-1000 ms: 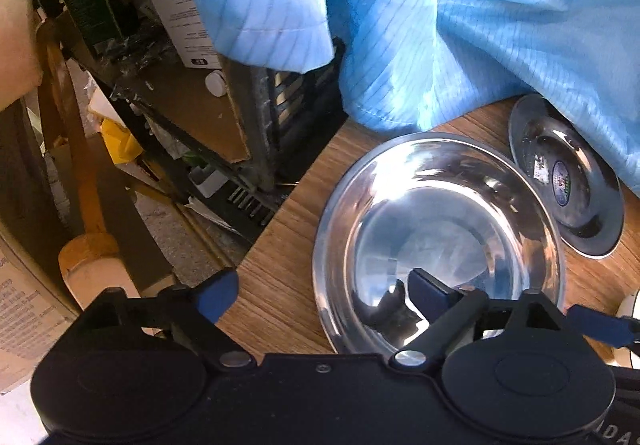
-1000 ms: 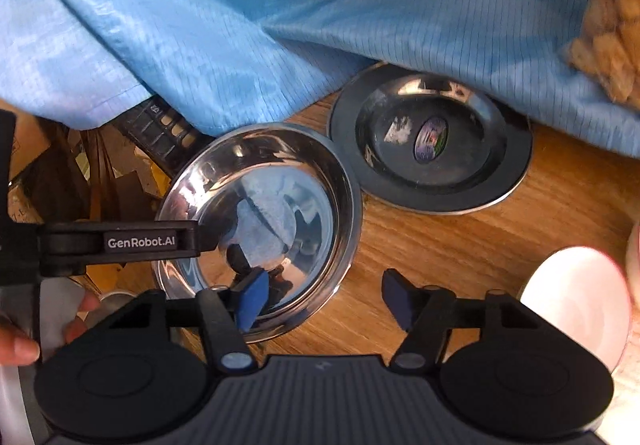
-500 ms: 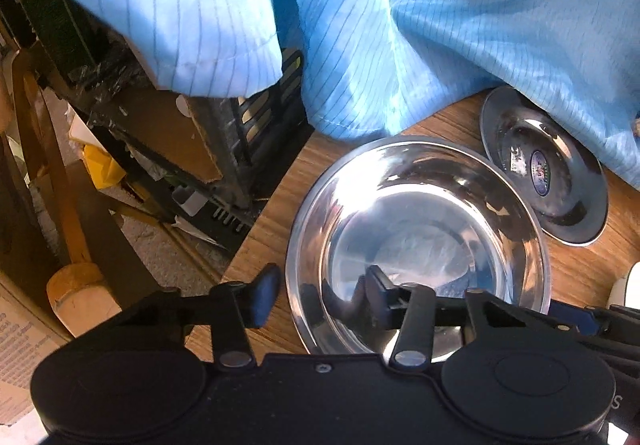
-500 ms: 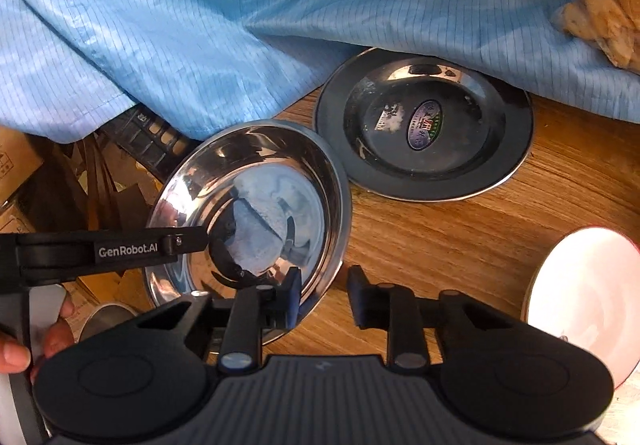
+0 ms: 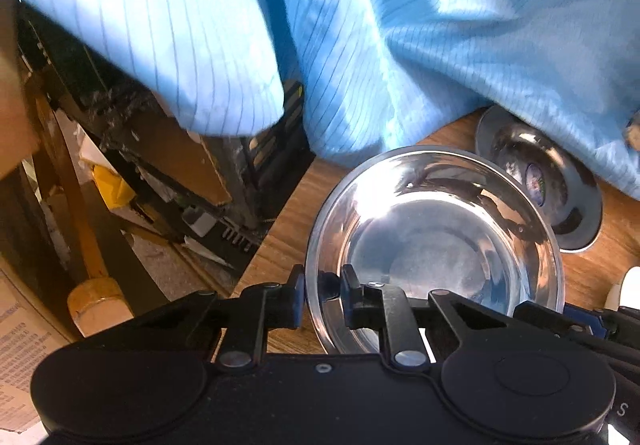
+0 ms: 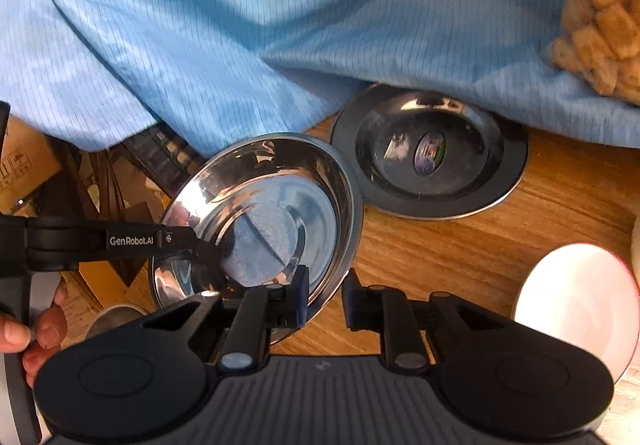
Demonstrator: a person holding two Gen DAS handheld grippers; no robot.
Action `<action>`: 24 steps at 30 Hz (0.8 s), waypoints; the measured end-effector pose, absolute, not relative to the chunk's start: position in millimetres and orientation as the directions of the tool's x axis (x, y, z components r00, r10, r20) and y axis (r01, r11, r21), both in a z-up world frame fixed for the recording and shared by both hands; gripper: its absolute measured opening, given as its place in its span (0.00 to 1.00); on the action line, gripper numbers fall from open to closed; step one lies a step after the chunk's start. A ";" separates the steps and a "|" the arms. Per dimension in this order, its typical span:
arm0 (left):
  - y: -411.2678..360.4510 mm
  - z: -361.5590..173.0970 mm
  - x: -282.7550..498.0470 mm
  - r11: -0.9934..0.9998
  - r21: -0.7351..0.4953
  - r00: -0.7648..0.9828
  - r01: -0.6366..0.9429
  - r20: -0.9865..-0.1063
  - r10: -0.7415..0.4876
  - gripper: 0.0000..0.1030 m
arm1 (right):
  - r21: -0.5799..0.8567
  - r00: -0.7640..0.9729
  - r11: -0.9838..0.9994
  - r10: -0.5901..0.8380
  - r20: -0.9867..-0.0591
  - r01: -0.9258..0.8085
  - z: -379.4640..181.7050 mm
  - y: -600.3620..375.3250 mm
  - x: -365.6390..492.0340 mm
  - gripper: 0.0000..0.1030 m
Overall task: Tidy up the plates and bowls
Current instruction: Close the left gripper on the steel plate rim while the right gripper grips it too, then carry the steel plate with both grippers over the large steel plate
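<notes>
Two grippers pinch one steel bowl (image 5: 436, 241) by its rim, jaws just closed narrow: left gripper (image 5: 322, 295) lower centre, one finger inside, one outside; right gripper (image 6: 325, 295) likewise. Steel plate (image 6: 430, 153) lies beyond, upper right, on the wooden table (image 6: 460, 241).

A shiny steel bowl (image 6: 276, 213), tilted with its near rim raised, sits at the worktop (image 6: 460, 245) edge, just beside a dark steel plate (image 6: 430, 153) bearing a sticker and a white plate (image 6: 576, 305) farther off.
</notes>
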State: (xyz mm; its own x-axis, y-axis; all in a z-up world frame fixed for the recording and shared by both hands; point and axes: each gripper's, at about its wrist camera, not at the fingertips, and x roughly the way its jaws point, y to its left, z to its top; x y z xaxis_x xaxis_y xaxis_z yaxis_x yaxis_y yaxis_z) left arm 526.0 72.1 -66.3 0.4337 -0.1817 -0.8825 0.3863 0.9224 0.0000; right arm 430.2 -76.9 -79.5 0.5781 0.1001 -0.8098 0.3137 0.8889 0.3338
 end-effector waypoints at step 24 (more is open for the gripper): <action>46.7 -14.6 414.4 0.911 -0.067 0.443 0.408 -0.858 -0.261 0.19 | 0.450 0.644 0.846 0.178 -0.744 0.287 -45.7 -138.3 327.9 0.17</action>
